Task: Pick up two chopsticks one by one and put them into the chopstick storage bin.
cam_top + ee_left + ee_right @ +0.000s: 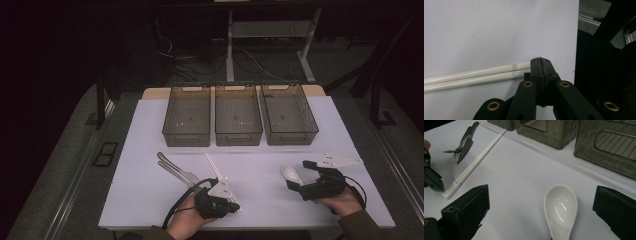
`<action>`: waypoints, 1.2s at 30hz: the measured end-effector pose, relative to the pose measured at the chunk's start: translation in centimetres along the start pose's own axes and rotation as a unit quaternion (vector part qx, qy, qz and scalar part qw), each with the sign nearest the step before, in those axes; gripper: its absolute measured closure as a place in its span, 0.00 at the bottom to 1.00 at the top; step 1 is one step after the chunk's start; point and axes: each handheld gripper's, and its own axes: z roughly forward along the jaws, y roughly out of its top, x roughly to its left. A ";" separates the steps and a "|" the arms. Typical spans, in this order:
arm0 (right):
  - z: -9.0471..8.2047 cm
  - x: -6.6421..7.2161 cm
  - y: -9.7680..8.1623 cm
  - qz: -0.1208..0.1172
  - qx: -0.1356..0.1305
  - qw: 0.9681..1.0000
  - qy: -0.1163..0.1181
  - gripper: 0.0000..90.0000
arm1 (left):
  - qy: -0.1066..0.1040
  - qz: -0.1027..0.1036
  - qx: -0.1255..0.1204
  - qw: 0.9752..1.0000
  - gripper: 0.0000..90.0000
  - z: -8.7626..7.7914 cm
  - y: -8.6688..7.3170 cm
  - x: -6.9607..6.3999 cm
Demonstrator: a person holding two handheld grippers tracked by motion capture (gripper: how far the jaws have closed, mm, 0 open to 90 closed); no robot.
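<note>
On the white surface (150,200), the left gripper (540,60) had its fingers pressed together, holding nothing, just beside the ends of two glossy white chopsticks (474,76). To the right, the right gripper (541,205) stood with fingers spread wide around a smooth white ceramic spoon (560,208) lying bowl-up between them.

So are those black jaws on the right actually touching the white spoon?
Apart. In the right gripper view the right gripper is open, and bare table shows between each jaw and the white spoon lying between them.
</note>
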 end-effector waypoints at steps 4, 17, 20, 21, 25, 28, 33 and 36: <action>-0.1 0.0 0.0 0.001 -0.001 1.000 0.000 0.01 | 0.002 0.008 0.003 1.000 0.99 0.5 0.1 0.0; 0.0 0.0 0.0 0.001 0.000 1.000 0.000 0.01 | 0.006 0.012 -0.004 1.000 0.99 1.8 1.2 0.3; -0.1 0.0 0.0 0.000 -0.001 1.000 0.001 0.01 | 0.007 0.011 -0.006 1.000 0.99 2.1 1.5 0.3; -0.1 0.0 0.0 0.001 0.000 1.000 0.001 0.01 | 0.007 0.012 -0.007 1.000 0.99 2.2 1.5 0.4; -0.1 0.0 0.0 0.000 -0.001 1.000 0.001 0.01 | 0.009 0.009 -0.011 1.000 0.99 2.6 1.9 0.4; -0.1 0.0 0.0 0.000 -0.001 1.000 0.002 0.01 | 0.011 0.007 -0.014 1.000 0.99 2.8 2.1 0.5; -0.1 0.0 0.0 0.000 0.000 1.000 0.002 0.01 | 0.017 0.006 -0.017 1.000 0.99 3.3 2.4 0.8; -0.1 0.0 0.0 -0.001 -0.001 1.000 0.003 0.01 | 0.019 0.004 -0.020 1.000 0.99 3.5 2.6 1.0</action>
